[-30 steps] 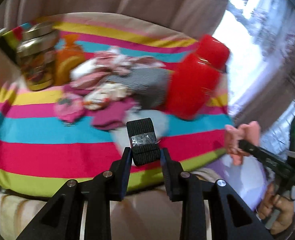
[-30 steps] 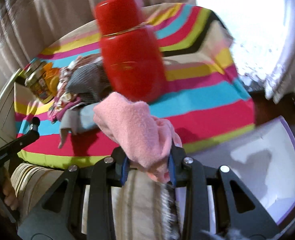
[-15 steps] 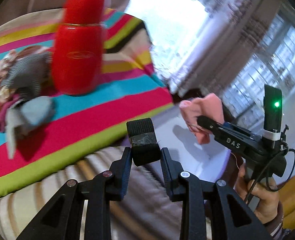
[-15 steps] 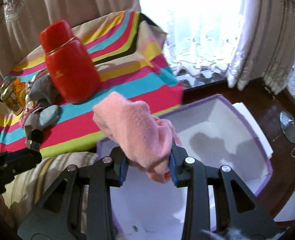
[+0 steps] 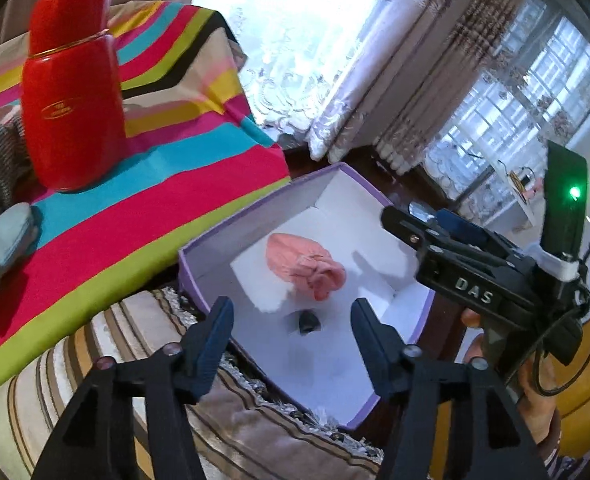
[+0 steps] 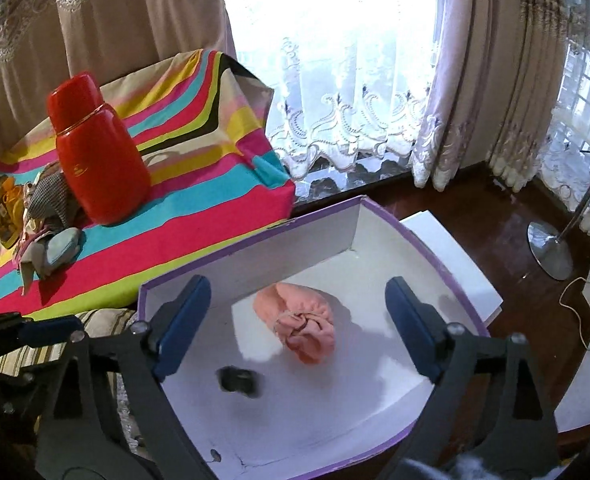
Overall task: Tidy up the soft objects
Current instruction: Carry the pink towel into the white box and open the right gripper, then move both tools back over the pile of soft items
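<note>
Striped cloth (image 6: 183, 236) covers the table beside lace-curtained window (image 6: 335, 80), wooden floor (image 6: 495, 216).

pink cloth (image 6: 299, 326), white box (image 6: 375, 416) purple-rimmed, red flask (image 6: 99, 152), rainbow-striped tablecloth (image 6: 199, 216).

box (image 6: 255, 254) floor mostly free, pink cloth (image 6: 299, 326) mid-floor, small dark, blurred item (image 6: 239, 380) nearby
</note>
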The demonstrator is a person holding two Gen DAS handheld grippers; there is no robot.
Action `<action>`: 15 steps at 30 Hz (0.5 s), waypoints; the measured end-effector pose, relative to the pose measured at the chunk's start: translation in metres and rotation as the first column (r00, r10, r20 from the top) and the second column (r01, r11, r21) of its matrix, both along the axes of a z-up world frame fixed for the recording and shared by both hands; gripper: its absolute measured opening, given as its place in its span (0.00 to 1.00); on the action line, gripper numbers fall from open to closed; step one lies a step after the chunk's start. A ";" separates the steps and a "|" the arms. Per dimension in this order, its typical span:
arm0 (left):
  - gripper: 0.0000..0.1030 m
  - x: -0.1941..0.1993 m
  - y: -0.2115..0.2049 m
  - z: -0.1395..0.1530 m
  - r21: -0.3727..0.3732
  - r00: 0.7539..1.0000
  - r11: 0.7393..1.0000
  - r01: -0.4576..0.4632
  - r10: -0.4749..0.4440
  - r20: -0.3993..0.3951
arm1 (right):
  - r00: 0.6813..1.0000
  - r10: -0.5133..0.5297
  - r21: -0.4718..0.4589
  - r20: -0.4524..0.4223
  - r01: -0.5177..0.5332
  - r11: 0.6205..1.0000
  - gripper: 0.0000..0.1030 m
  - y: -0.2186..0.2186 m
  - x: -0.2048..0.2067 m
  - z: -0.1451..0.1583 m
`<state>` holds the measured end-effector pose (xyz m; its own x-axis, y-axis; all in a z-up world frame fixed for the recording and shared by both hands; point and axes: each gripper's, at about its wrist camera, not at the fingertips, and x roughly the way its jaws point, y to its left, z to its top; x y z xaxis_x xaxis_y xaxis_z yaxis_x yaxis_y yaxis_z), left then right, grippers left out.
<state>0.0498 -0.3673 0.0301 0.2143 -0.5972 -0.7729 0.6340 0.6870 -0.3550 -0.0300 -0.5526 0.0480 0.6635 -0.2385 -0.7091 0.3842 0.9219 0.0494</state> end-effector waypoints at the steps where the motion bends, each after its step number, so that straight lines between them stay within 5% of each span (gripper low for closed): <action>1: 0.61 0.001 0.003 0.001 -0.006 1.000 1.000 -0.008 0.008 0.012 | 1.000 0.003 -0.007 0.006 -0.003 1.000 0.88 0.001 0.000 0.001; 15: 0.61 0.018 0.081 0.020 -0.024 0.982 0.990 -0.140 0.141 0.122 | 0.991 0.061 -0.128 0.117 -0.046 0.991 0.88 0.047 0.008 0.034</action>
<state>0.0677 -0.2865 0.0500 0.3899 -0.5657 -0.7266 0.5710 0.7676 -0.2912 -0.0219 -0.5056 0.0819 0.7565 -0.2820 -0.5900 0.3327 0.9427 -0.0240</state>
